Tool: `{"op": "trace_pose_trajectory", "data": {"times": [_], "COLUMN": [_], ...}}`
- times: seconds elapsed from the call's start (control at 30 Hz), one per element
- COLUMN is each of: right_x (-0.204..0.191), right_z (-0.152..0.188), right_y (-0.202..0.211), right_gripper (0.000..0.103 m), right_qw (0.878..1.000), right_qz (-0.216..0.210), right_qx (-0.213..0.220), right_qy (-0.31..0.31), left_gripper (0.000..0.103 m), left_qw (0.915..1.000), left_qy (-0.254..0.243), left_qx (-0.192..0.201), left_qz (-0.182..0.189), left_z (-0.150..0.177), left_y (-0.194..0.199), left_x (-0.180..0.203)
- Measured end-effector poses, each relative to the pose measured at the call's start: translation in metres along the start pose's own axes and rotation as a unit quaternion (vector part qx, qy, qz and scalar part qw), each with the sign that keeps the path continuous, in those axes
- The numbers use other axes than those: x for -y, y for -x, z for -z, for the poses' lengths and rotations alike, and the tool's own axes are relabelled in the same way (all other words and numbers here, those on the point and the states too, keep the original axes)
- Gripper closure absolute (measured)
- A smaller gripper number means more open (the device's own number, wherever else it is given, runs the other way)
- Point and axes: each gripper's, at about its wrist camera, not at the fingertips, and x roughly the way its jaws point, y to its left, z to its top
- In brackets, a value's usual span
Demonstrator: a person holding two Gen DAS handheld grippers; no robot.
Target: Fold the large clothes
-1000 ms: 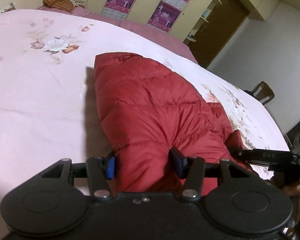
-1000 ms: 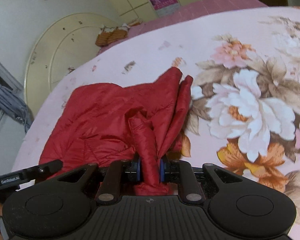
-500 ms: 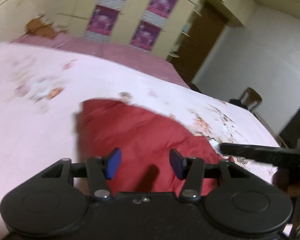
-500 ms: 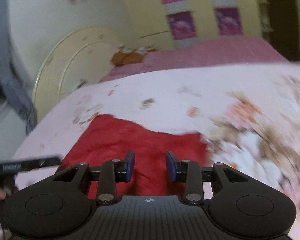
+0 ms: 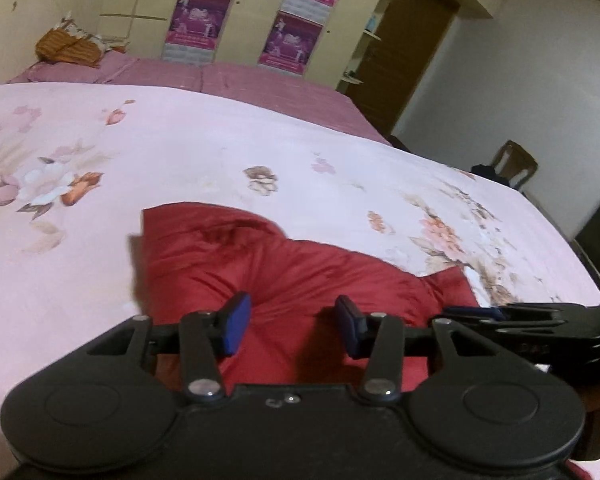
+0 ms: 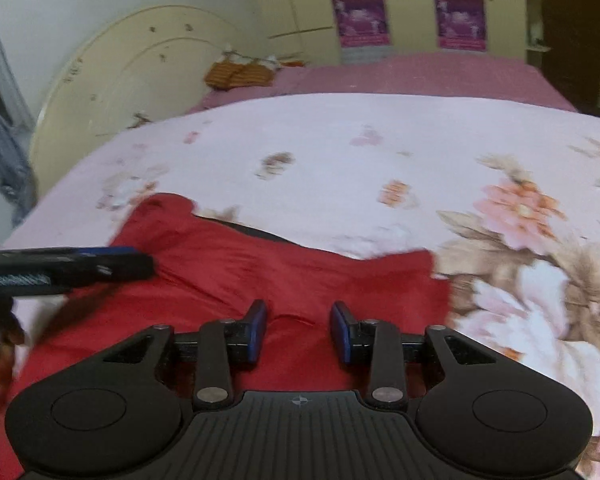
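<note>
A red puffer jacket (image 5: 300, 276) lies folded on the pink floral bedspread (image 5: 220, 152); it also shows in the right wrist view (image 6: 280, 280). My left gripper (image 5: 292, 326) is open and empty, held just above the jacket's near edge. My right gripper (image 6: 299, 330) is open and empty, also above the jacket's near edge. The right gripper's fingers (image 5: 500, 314) show at the right of the left wrist view. The left gripper's fingers (image 6: 80, 266) show at the left of the right wrist view.
A cream headboard (image 6: 140, 76) and an orange folded cloth (image 6: 238, 74) stand at the bed's far end. Wardrobes with purple posters (image 5: 292, 36) line the back wall. A wooden chair (image 5: 514, 164) and a door (image 5: 404, 48) are to the right.
Both grippers let go of the red jacket and opened. Both then lifted and pulled back, and the jacket now lies flatter on the bed.
</note>
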Motion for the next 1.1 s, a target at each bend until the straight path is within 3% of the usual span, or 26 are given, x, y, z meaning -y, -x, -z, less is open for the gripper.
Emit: {"op": "trace_pose_trajectory", "data": {"times": [0.13,0.2,0.33,0.47,0.6,0.7,0.87,1.0,1.1], "right_x": [0.004,-0.002,-0.025,-0.020,-0.001,-0.002,-0.028,-0.068,-0.079], "right_z": [0.002,0.005,0.029,0.056,0.067,0.065,0.078,0.101,0.122], "right_y": [0.024,0.052,0.087,0.071,0.060,0.072,0.149,0.162,0.144], "right_gripper": [0.068,0.068,0.068,0.068,0.068,0.068,0.068,0.068,0.068], "right_qw": [1.000,0.999,0.996,0.997,0.999,0.999,0.996,0.990,0.988], "right_qz": [0.015,0.002,-0.039,0.004,0.024,0.031,-0.025,-0.067,-0.042], "right_qx": [0.010,0.039,0.058,0.029,0.019,0.018,0.080,0.069,0.041], "right_qy": [0.001,0.006,0.062,0.076,0.043,0.038,0.044,0.106,0.146], "left_gripper": [0.057,0.057,0.057,0.054,0.055,0.057,0.057,0.057,0.056], "left_qw": [0.9999,0.9992,0.9983,0.9947,0.9947,0.9958,0.9948,0.9940,0.9926], "left_qy": [0.008,0.009,-0.038,-0.099,-0.095,-0.081,-0.088,-0.099,-0.108], "left_qx": [0.015,0.033,0.033,0.020,0.015,0.020,0.050,0.038,0.036], "left_qz": [0.005,0.023,0.031,-0.020,-0.035,-0.036,-0.011,-0.024,-0.041], "left_z": [0.002,0.012,0.046,0.074,0.079,0.078,0.099,0.121,0.139], "left_y": [0.031,0.055,0.083,0.075,0.068,0.086,0.133,0.135,0.131], "left_x": [0.004,0.012,0.049,0.069,0.070,0.075,0.095,0.106,0.103]}}
